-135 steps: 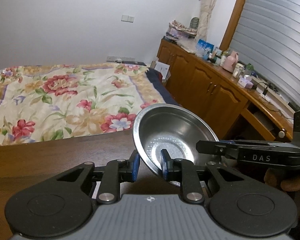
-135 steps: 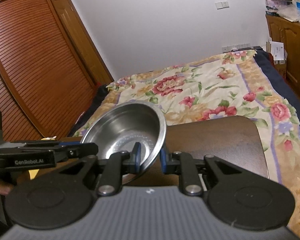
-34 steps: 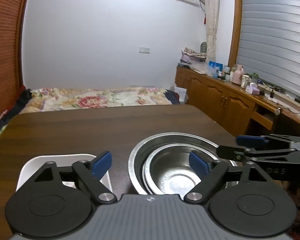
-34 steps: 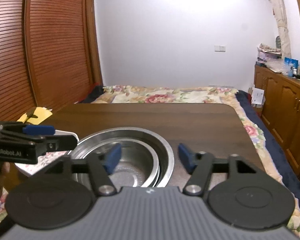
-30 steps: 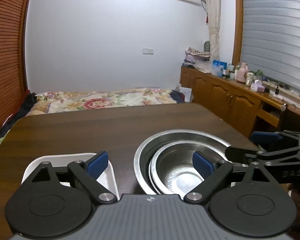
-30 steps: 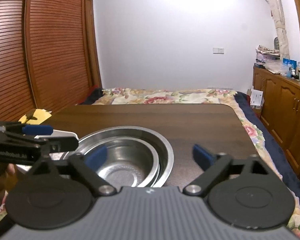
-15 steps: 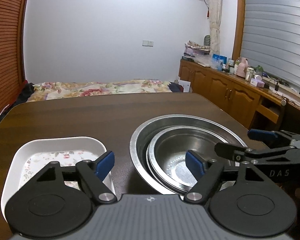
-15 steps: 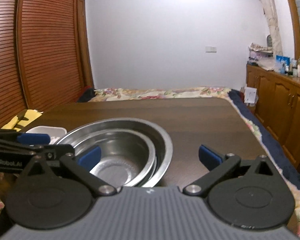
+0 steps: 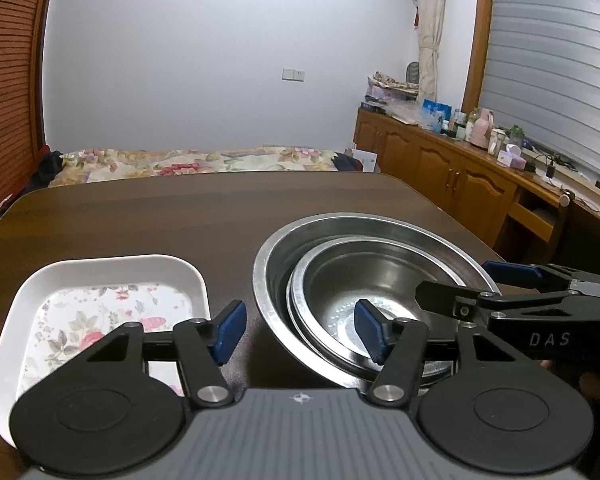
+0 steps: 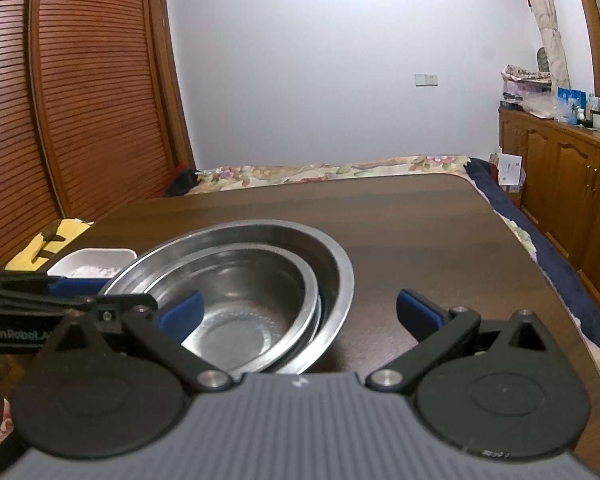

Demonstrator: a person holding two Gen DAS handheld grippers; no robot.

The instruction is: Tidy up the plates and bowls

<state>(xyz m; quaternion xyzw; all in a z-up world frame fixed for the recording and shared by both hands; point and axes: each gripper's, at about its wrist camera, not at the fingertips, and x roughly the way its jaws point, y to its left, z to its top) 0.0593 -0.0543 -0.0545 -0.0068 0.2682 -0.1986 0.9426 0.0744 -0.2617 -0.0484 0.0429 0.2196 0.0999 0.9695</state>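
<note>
A small steel bowl (image 9: 364, 292) lies nested inside a larger steel bowl (image 9: 300, 240) on the dark wooden table (image 9: 180, 216). Left of the bowls sits a white rectangular plate (image 9: 112, 304) with a flower print. My left gripper (image 9: 300, 332) is open, its fingers astride the near left rim of the bowls, holding nothing. In the right wrist view the nested small bowl (image 10: 240, 312) and large bowl (image 10: 332, 264) lie under my open right gripper (image 10: 300, 312), which straddles their right rim. The white plate (image 10: 92, 260) shows partly behind the left gripper's body.
A bed with a floral cover (image 9: 196, 160) stands past the table's far edge. Wooden cabinets (image 9: 452, 176) with bottles on top run along the right wall. Slatted wooden doors (image 10: 80, 92) fill the left side. A yellow object (image 10: 48, 244) lies off the table's left corner.
4.5 s ago both grippers were shut on the small bowl in the air. It now rests inside the larger bowl; both grippers have let go, opened and drawn back slightly.
</note>
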